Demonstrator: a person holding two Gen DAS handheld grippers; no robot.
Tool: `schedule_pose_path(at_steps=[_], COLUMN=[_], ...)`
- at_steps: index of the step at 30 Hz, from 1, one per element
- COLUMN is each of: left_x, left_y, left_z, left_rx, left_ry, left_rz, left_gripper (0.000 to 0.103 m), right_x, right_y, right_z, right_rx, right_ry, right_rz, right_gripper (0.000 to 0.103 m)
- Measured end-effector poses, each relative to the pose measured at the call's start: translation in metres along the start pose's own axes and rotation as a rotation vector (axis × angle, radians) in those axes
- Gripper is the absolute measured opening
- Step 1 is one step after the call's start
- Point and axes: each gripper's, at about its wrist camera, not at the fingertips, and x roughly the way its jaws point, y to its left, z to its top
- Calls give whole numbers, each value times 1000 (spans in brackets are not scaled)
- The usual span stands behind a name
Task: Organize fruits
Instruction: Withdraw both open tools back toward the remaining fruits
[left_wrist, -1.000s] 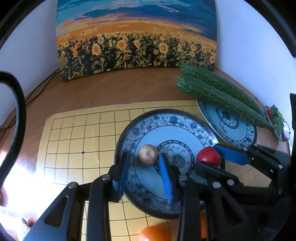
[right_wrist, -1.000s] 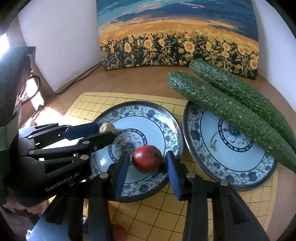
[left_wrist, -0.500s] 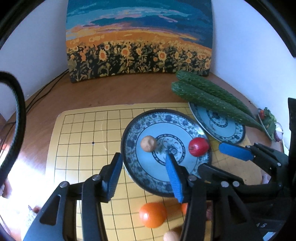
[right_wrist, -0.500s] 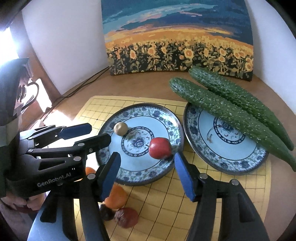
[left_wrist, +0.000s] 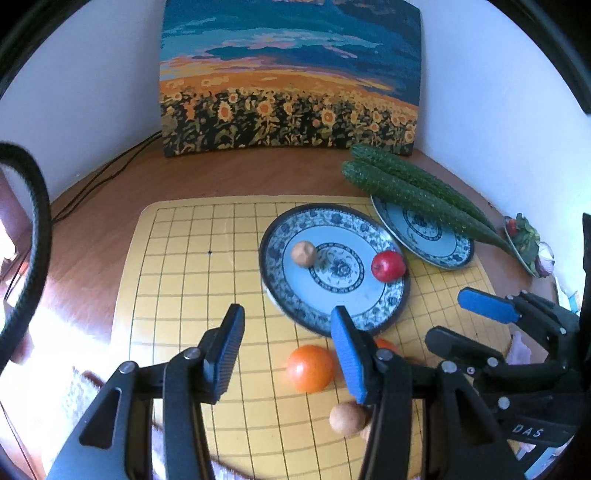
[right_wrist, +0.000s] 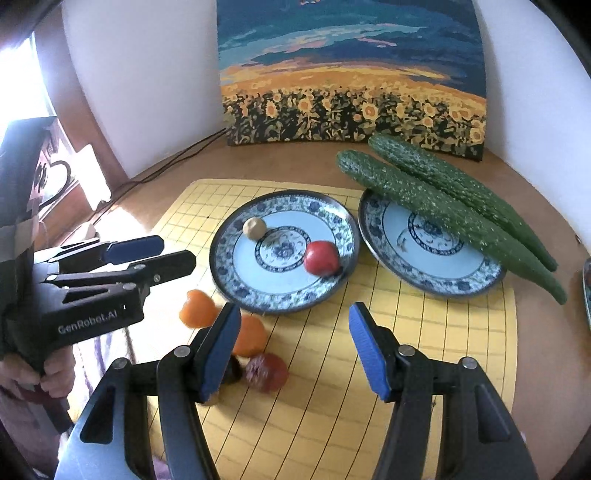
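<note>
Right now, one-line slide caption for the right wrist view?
Open right gripper above the yellow grid mat; red fruit and tan fruit sit on the left plate.

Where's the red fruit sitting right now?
The red fruit lies on the right side of the left blue-patterned plate, in both views, across from the small tan fruit and free of both open hand-held grippers.

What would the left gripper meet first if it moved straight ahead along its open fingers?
Probably the orange fruit on the yellow grid mat, lying just ahead between the left gripper fingers; depth is uncertain.
</note>
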Motion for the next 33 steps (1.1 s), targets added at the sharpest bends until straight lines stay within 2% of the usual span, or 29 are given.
schedule_pose_path(at_steps=[11,19,23,29,33], left_x=[-15,-14,-11,-8,-4], left_y=[10,7,5,0,-6], left_z=[-30,-49,-54,-60,-57], left_rx=[-3,2,-3,-8,4], left_ry=[9,31,44,75,77], left_rz=[0,-26,-42,-110,-104], left_gripper=[51,51,51,51,51], right_x=[-16,-17,-18,-17,-17], right_y=[15,21,21,15,11], right_z=[-27,-46,-54,-65,-72], right_rx=[14,23,18,34,55], right_ry=[-10,-13,-15,-8,-10], right_rz=[-14,-40,-73,-88,-92], right_gripper=[62,62,62,62,62])
